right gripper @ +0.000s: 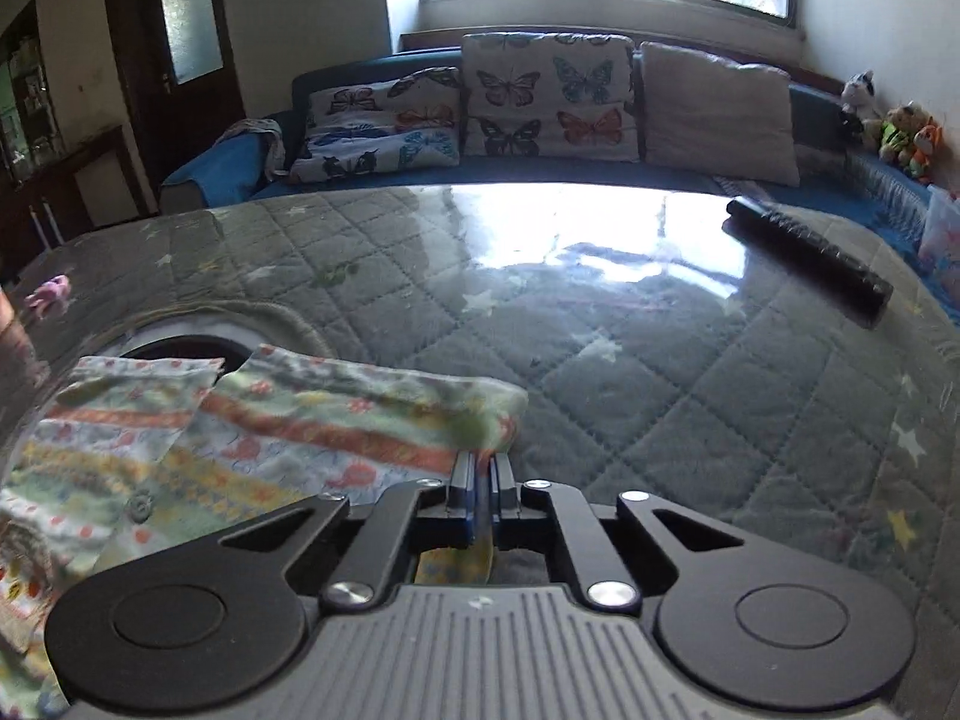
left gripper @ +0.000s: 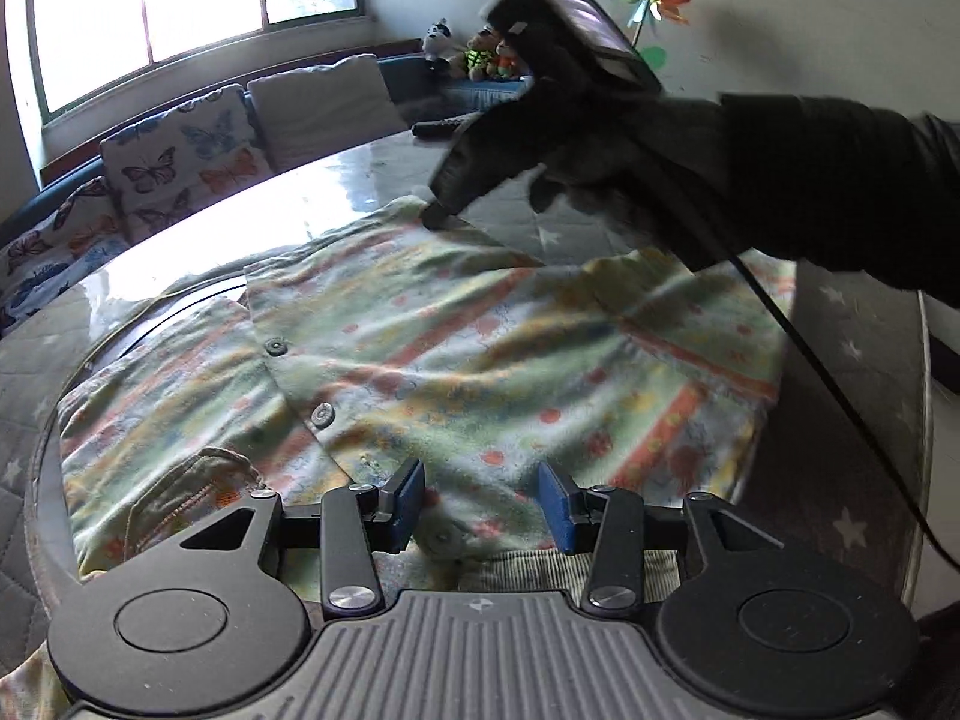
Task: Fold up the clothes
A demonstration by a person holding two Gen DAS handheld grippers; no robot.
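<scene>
Your right tongs (right gripper: 483, 468) are clenched on the far corner of the striped button-up shirt (left gripper: 456, 360) (spread on the glass-topped surface (right gripper: 600, 300)), while your left tongs (left gripper: 480, 498) hover released over its near hem.

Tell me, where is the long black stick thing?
In the right wrist view, the black tube lies on the glossy table at the far right, near the sofa and the stuffed toys.
</scene>
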